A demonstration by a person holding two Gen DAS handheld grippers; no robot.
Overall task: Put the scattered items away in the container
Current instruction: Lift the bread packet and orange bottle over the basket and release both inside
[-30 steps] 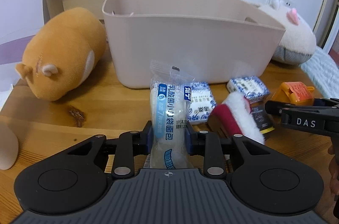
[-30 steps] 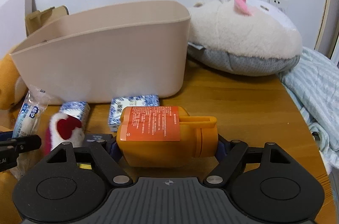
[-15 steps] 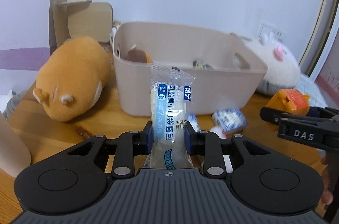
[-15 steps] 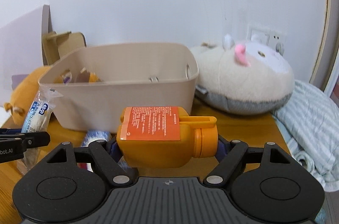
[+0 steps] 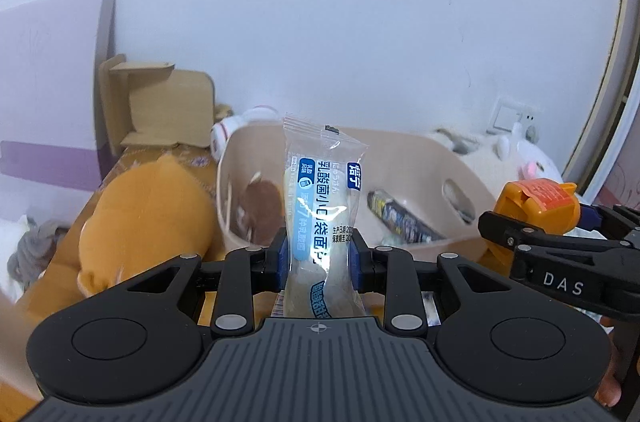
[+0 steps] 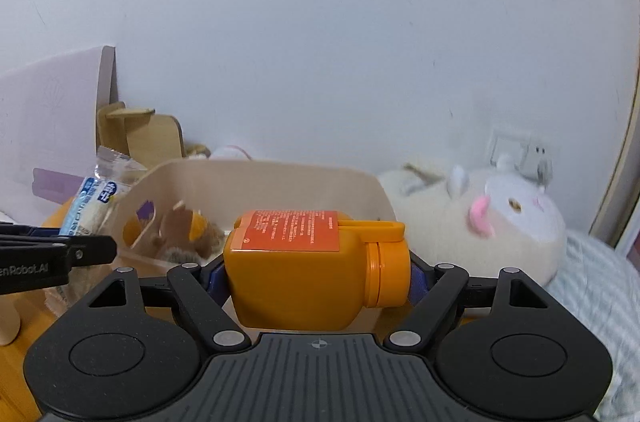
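Raised above bin (image 5: 472,182), clear bread packet (image 5: 320,206)

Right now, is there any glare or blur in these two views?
Left wrist view: a bright glare patch on the bread packet, orange plush smeared. Right wrist view: white plush motion-blurred, orange bottle crisp. Both views curve at the edges.

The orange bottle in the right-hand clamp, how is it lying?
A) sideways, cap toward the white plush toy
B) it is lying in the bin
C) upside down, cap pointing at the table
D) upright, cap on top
A: the orange bottle lies sideways in the right gripper, its cap toward the white plush toy.
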